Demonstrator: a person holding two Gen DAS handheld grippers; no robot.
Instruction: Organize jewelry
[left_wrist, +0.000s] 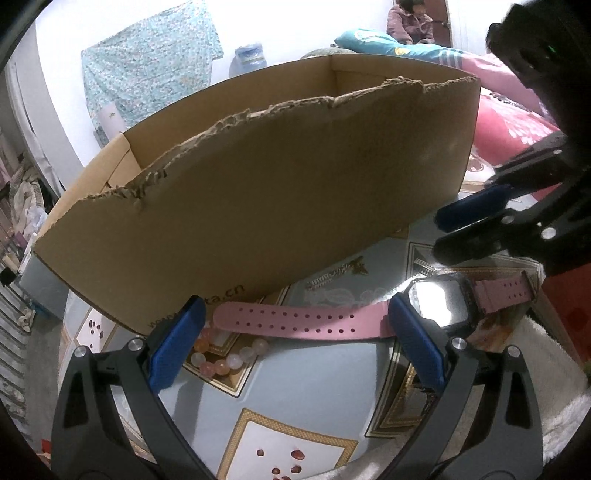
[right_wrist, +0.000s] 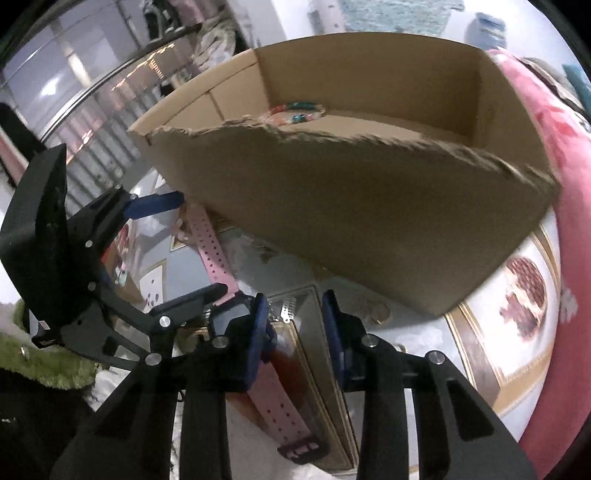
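Observation:
A pink-strapped watch (left_wrist: 295, 320) with a black square face (left_wrist: 437, 300) lies flat on the patterned tabletop in front of a torn cardboard box (left_wrist: 266, 206). My left gripper (left_wrist: 295, 332) is open and straddles the long strap just above the table. A bracelet of pale pink and white beads (left_wrist: 225, 356) lies under the strap. My right gripper (right_wrist: 293, 317) is open and empty, its left pad beside the watch face (right_wrist: 231, 314). In the left wrist view it hangs above the watch at the right (left_wrist: 443, 232). A colourful bracelet (right_wrist: 295, 110) lies inside the box (right_wrist: 369, 221).
A thin silver chain (left_wrist: 332, 277) and a small gold piece (left_wrist: 358, 267) lie by the box's front wall. A pink quilt (right_wrist: 561, 221) runs along the right. A white fluffy cloth (left_wrist: 554, 369) edges the table. A person sits far behind (left_wrist: 408, 22).

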